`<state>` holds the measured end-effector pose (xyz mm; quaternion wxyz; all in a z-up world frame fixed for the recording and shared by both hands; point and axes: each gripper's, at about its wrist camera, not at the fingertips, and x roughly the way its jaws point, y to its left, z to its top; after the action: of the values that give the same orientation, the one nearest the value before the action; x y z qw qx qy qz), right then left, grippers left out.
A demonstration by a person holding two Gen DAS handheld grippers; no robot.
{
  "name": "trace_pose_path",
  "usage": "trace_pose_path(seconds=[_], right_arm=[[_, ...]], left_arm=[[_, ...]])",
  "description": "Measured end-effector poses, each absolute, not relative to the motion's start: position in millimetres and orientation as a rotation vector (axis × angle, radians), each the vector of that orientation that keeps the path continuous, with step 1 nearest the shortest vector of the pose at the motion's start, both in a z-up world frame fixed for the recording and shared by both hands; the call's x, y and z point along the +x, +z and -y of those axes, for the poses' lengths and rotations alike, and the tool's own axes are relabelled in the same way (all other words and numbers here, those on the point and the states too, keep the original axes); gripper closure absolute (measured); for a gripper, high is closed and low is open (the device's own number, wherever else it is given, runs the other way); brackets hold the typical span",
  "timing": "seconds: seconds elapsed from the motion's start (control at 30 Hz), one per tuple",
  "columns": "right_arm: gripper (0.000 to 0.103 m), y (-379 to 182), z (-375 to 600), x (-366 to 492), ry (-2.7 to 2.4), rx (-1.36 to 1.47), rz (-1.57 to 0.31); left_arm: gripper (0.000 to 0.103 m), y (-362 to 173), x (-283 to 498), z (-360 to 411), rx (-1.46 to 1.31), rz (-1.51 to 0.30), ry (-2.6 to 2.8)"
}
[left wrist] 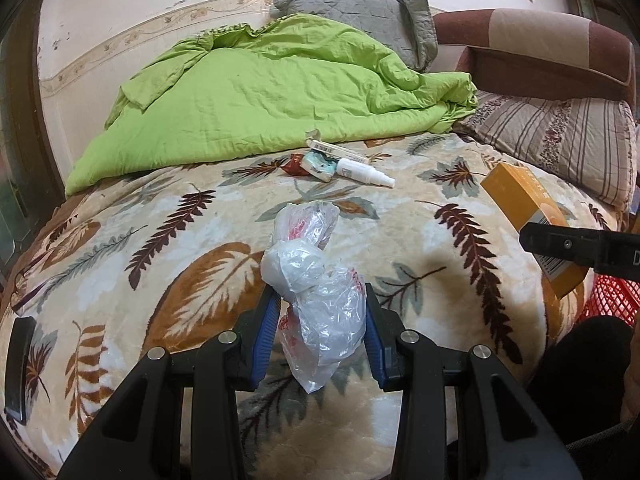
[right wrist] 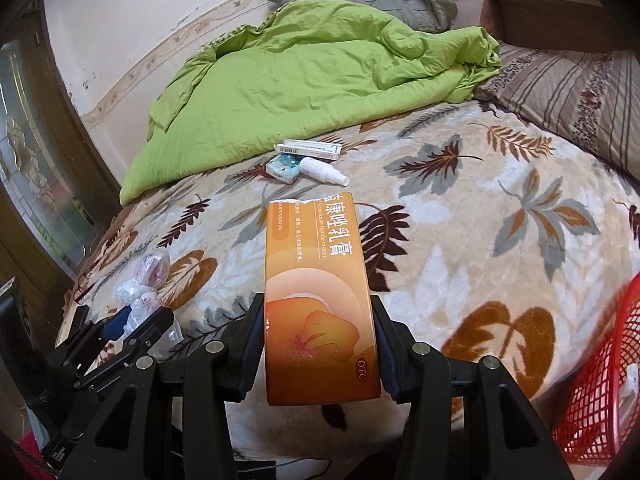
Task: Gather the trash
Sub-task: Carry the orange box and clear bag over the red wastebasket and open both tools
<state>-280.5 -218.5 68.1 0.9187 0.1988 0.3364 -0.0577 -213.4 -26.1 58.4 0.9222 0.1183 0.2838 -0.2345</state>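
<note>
My left gripper (left wrist: 320, 300) is shut on a crumpled clear plastic bag (left wrist: 316, 280) with red print, held just above the leaf-patterned blanket (left wrist: 120, 248). My right gripper (right wrist: 318, 316) is shut on an orange cream box (right wrist: 316, 288) with Chinese lettering, its torn end pointing away. The same box (left wrist: 524, 204) shows at the right of the left wrist view, and the bag (right wrist: 140, 292) with the left gripper (right wrist: 132, 320) shows at the lower left of the right wrist view. Farther up the bed lie a white spray bottle (left wrist: 362, 172), a teal packet (left wrist: 318, 166), a flat white box (left wrist: 336, 150) and a red wrapper (left wrist: 294, 166).
A rumpled green quilt (left wrist: 260, 92) covers the far half of the bed, with a grey pillow (left wrist: 360, 12) and a striped pillow (left wrist: 560, 140) beyond. A red mesh basket (right wrist: 600, 380) stands off the bed's right edge. A glass-panelled door (right wrist: 36, 160) is at the left.
</note>
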Motion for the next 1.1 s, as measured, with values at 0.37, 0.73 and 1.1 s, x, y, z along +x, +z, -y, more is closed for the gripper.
trace_pose_path(seconds=[0.37, 0.73, 1.1], right_arm=[[0.050, 79, 252, -320, -0.178, 0.461, -0.656], [0.050, 80, 308, -389, -0.316, 0.536, -0.616], [0.050, 83, 350, -439, -0.441, 0.589, -0.585]], left_arm=[[0.065, 65, -222, 52, 0.263, -0.626, -0.556], [0.065, 83, -242, 103, 0.319, -0.629, -0.643], [0.065, 113, -268, 167, 0.373, -0.565, -0.765]])
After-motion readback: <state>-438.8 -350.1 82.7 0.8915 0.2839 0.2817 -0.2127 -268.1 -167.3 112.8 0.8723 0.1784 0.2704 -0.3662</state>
